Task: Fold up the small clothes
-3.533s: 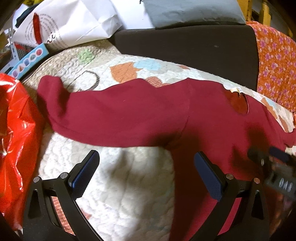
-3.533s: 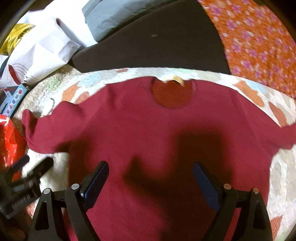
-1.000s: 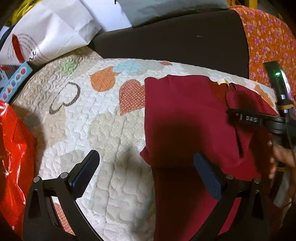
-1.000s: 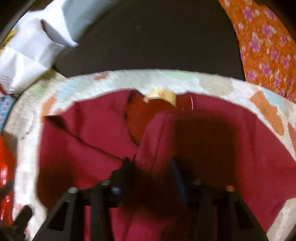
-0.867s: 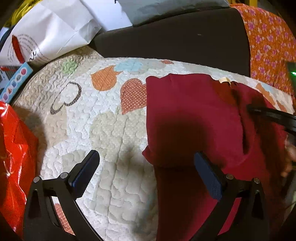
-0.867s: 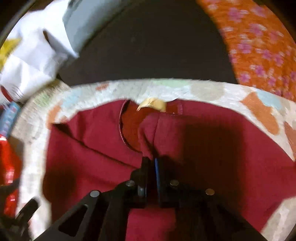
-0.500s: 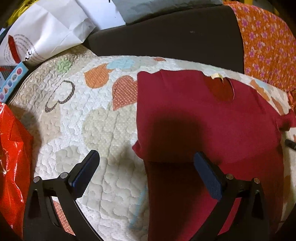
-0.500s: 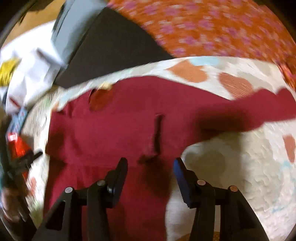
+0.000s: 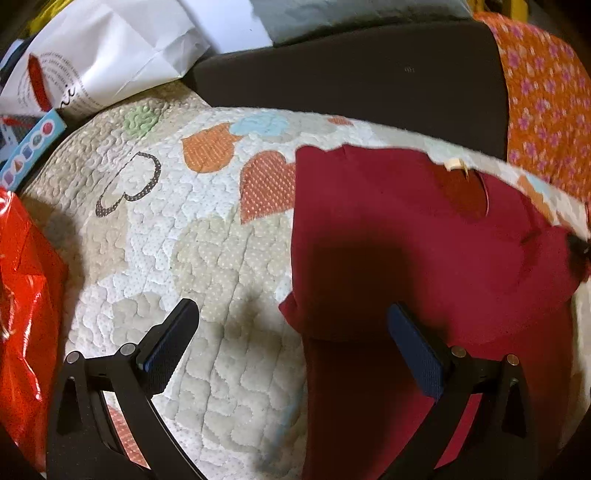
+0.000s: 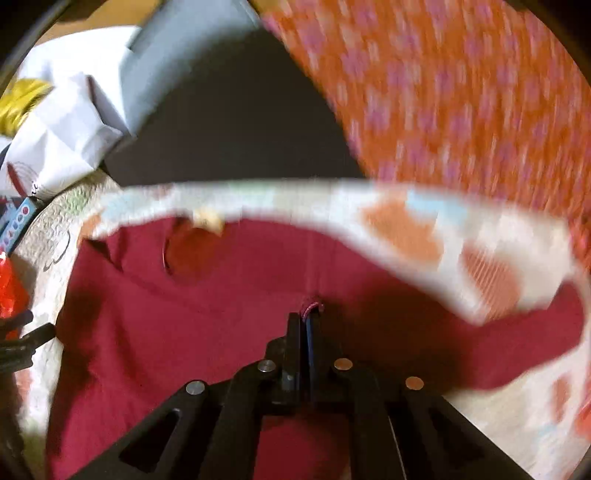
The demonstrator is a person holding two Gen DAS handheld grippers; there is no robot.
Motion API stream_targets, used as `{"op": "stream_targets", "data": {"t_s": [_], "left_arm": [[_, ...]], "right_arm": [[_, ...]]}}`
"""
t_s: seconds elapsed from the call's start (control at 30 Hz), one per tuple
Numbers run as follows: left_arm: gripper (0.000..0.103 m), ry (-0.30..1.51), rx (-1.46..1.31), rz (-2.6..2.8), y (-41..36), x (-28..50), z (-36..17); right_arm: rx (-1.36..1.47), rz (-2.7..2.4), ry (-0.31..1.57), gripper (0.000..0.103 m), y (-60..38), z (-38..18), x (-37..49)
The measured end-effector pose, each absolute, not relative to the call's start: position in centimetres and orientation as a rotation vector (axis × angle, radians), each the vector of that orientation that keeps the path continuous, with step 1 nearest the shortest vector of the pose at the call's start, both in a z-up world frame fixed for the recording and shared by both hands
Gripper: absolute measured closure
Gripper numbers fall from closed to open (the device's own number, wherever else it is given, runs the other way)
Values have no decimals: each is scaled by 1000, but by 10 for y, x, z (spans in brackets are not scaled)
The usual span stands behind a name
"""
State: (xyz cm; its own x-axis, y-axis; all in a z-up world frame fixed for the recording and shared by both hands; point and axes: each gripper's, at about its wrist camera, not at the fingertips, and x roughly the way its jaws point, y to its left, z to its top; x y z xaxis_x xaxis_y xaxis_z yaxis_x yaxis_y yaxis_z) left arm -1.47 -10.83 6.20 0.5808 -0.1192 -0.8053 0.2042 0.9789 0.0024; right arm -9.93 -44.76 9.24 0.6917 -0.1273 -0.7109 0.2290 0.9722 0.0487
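Shirt (image 9: 424, 236) on quilt (image 9: 192, 236), bag (image 9: 26, 295) leftward

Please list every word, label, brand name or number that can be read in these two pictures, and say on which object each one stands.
No text can be read with certainty.
White paper bag: rows of small print beside a red mark, too small to read; larger cursive letters below, cut off and not legible.
Blue box: coloured shapes only, no legible words.
Neck tag of the red shirt: no print visible.
Right wrist view: too blurred for any text.

Home, quilted heart-print bedspread (image 9: 207, 258), floral cloth (image 9: 546, 110), pillow (image 9: 354, 14)
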Motion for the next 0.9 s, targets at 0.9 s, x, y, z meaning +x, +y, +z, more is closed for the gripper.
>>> {"op": "stream_targets", "data": {"t_s": [0.9], "left_arm": [[1, 938, 105, -229, -133, -17, 52]], "right_arm": [[377, -322, 902, 83, -497, 61, -147]]}}
